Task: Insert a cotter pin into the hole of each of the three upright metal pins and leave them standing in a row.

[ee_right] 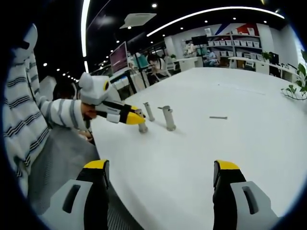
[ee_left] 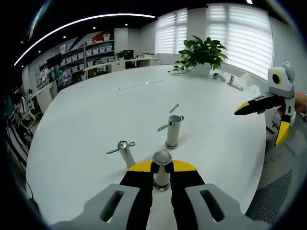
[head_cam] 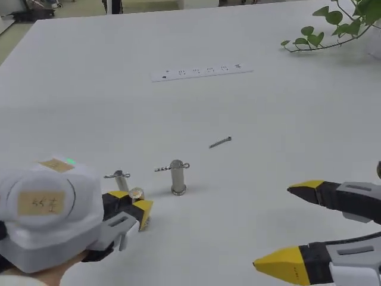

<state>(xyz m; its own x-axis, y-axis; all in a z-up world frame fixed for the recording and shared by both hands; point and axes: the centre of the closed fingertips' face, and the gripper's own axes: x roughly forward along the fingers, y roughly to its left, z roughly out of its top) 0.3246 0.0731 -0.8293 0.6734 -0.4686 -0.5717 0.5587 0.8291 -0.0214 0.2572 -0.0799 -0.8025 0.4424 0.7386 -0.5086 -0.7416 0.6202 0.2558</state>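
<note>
**Chief:** Jaws?

**Inspector:** Left gripper (head_cam: 132, 204): jaws pressed onto the held pin (ee_left: 161, 170), which stands upright, left of the centre pin (head_cam: 177, 177) and nearer. Right gripper (head_cam: 272, 226): jaws spread wide, gripping nothing, well right of the centre pin and nearer.

**Chief:** What is fitted?

**Inspector:** The left pin (head_cam: 121, 179), left of the centre pin, carries a cotter (head_cam: 112, 176); the centre pin has one too. The held pin shows none. A loose cotter (head_cam: 220, 142) lies flat beyond and right of the centre pin.

**Chief:** Risks?

**Inspector:** Three, in my judgement. The left jaws stand just beside the left pin, so a careless swing could topple it. The loose cotter is thin and flat and may skid out of a pinch. The held pin's hole cannot be made out; if it faces away, the cotter will miss.

**Chief:** Differences between views?

**Inspector:** The left gripper view shows the clamp squarely, with both tips flanking the shank. The head view half hides it behind the gripper body. The right gripper view shows the three pins side-on, with a striped sleeve (ee_right: 29, 120) behind the left gripper.
</note>
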